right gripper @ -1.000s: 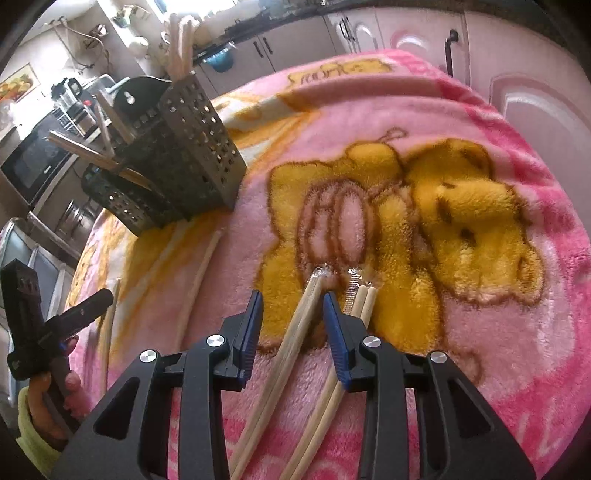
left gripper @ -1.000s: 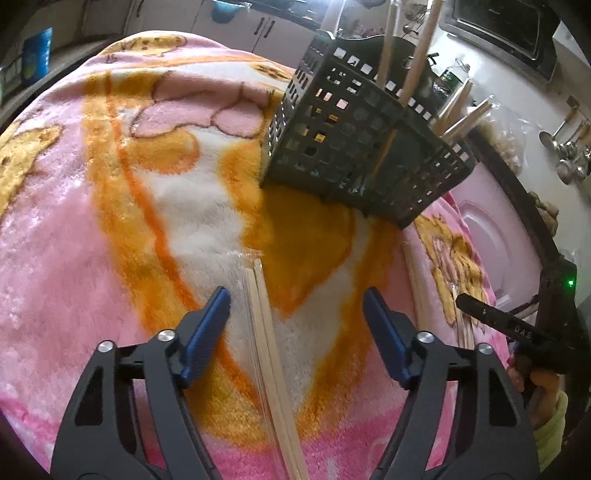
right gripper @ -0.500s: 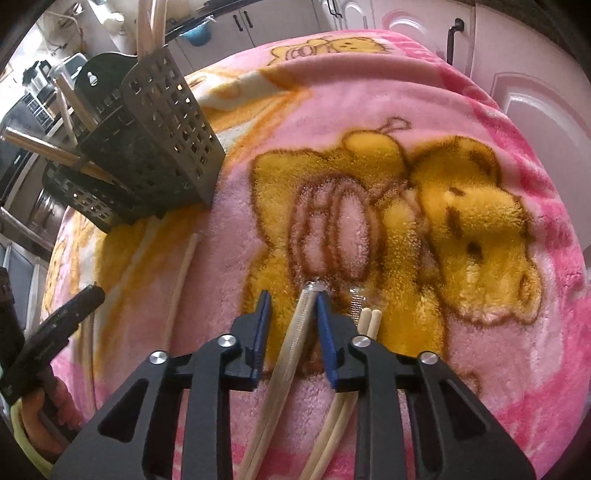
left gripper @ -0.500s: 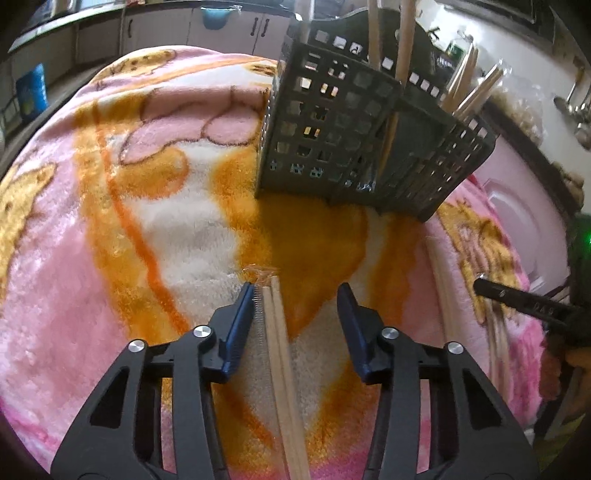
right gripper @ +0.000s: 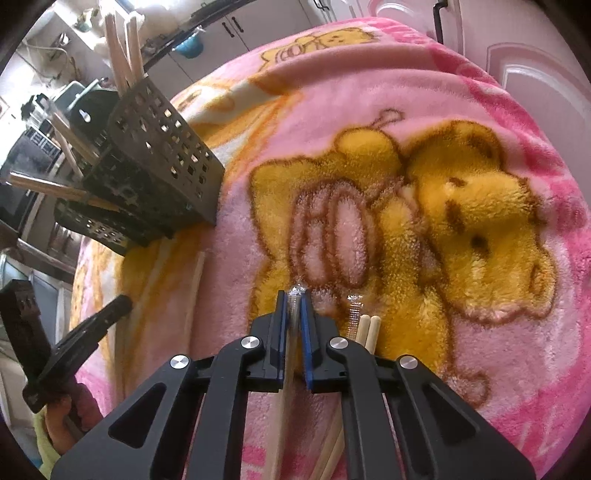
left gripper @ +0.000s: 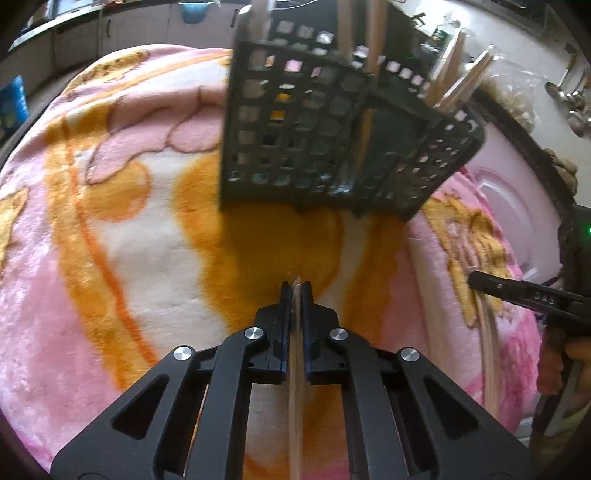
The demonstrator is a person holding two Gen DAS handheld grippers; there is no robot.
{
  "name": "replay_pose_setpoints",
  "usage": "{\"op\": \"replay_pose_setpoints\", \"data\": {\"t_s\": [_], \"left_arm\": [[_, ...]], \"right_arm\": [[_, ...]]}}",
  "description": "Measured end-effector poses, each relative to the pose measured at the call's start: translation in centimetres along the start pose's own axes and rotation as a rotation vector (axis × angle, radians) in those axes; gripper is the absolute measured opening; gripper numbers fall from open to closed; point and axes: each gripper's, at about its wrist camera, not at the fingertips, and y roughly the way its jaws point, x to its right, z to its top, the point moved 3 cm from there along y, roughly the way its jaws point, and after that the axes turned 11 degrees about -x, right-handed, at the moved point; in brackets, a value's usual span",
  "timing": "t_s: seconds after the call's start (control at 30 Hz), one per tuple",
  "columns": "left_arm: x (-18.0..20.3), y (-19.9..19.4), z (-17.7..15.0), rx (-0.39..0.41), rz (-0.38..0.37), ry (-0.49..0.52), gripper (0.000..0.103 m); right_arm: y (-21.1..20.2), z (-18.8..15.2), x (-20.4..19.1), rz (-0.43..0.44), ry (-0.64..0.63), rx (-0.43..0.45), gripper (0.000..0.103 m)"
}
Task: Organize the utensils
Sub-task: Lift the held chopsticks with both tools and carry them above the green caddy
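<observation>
Two pairs of tongs, and each has just been closing onto its own wrapped pair of chopsticks. Your left tongs [left gripper: 295,291] are clamped on a pair of wooden chopsticks in a clear sleeve [left gripper: 295,387], pinched near the tip so the long shaft trails back under the frame toward you; holding at that end should let you swing the free length up and drop it point-first into the caddy. Your right tongs [right gripper: 294,301] are likewise closed on another plastic-wrapped pair [right gripper: 282,406], its crinkled sleeve end poking out just past the blue pads [right gripper: 281,325].

Just right of that grip, in the lower centre of the right wrist view, a further wrapped pair of chopsticks [right gripper: 369,328] lies flat on the pink bear-print blanket [right gripper: 480,129], not yet picked up. More loose sticks [right gripper: 194,291] lie on the blanket toward the left of that view, between the two tongs.

Further out stands the dark perforated utensil caddy [left gripper: 295,122], upper centre in the left wrist view, upper left in the right. It already holds several chopsticks [right gripper: 123,48] upright or leaning, which is where these pairs belong. The soft blanket probably lets the tips sink slightly, so lift cleanly before you turn toward the caddy.

Kitchen cabinets [right gripper: 258,33] sit beyond the blanket.
</observation>
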Motion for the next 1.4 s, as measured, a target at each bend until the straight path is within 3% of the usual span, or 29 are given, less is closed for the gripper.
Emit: {"op": "replay_pose_setpoints", "data": {"t_s": [0.13,0.43,0.7,1.17,1.4], "left_arm": [[1.1,-0.8,0.4,0.023,-0.024,0.021,0.001],[3.6,-3.7,1.1,0.1,-0.082,0.064,0.001],[4.9,-7.4,1.6,0.212,-0.069,0.099,0.001],[4.5,-12.6,3.4,0.381,-0.075,0.098,0.001],[4.4,-15.1,4.8,0.45,-0.077,0.092,0.001]], "right_arm": [[-0.9,-0.1,-0.5,0.057,-0.019,0.038,0.007],[-3.8,-0.7,-1.9,0.088,-0.077,0.125,0.007],[-6.7,-1.4,-4.8,0.153,-0.163,0.232,0.006],[-12.2,-1.5,-11.5,0.097,-0.332,0.476,0.006],[-13.6,-0.9,-13.0,0.123,-0.35,0.533,0.006]]}}
